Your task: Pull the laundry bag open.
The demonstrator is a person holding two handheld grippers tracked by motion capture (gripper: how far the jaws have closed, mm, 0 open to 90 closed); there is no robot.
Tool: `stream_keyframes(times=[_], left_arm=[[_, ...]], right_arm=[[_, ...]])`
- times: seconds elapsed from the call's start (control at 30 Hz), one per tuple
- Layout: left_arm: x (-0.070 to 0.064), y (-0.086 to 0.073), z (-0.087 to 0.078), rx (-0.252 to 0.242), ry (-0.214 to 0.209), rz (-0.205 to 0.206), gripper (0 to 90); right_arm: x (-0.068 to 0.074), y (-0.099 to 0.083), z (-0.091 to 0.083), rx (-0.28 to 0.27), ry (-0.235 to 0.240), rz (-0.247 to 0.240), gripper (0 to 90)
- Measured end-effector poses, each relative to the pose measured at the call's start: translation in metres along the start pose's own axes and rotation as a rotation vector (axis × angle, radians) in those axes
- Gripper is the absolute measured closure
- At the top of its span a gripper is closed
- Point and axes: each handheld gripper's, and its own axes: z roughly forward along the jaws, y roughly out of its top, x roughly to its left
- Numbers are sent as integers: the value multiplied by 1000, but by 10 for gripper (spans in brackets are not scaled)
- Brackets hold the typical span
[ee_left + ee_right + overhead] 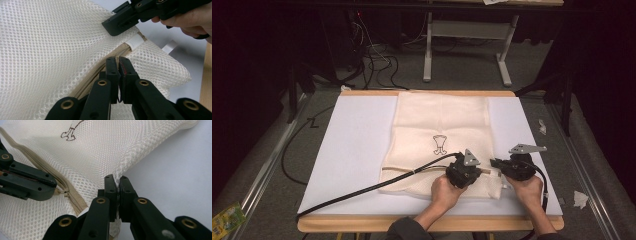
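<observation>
Both grippers clamped: my right gripper [117,185] pins the mesh laundry bag [442,125], mid-table, by its lower-right edge for tension, while my left gripper [118,65] pinches at the zipper [100,72], apparently the pull.

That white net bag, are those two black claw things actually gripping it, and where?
Yes. The right gripper pinches the mesh bag at its edge fold. The left gripper is shut at the beige zipper, apparently on its pull, though the jaws hide it.
</observation>
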Motion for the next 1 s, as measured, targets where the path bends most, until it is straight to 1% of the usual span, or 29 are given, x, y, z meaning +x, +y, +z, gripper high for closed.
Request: stream_keyframes(times=[0.23,0.3,0.4,0.47,0.73,0.77,0.8,0.83,0.87,0.93,1.0], left_arm=[[0,0,-4,2,12,20,874],[0,1,-5,2,14,21,874],[1,1,-7,-2,5,12,874],[1,1,-8,-1,4,12,875],[2,2,-12,-3,11,22,875],[4,1,-13,-14,0,1,875],[4,1,-13,-14,0,1,875],[11,-3,-16,-23,-3,-32,874],[12,-5,-19,-23,4,-31,875],[11,-6,-23,-23,21,-6,875],[10,-4,-27,-29,23,-1,875]], right_arm=[[-1,0,0,-5,2,-3,881],[-1,0,0,-5,4,-2,881],[-1,0,0,-7,6,-1,881],[0,0,0,1,2,1,881],[1,0,0,-4,-1,-11,881],[1,0,0,-4,0,-10,881],[1,0,0,-4,0,-10,881],[1,0,0,0,-4,-11,881],[0,0,0,3,-7,-9,881],[0,0,1,7,-4,-8,881],[2,1,2,1,-2,-12,881]])
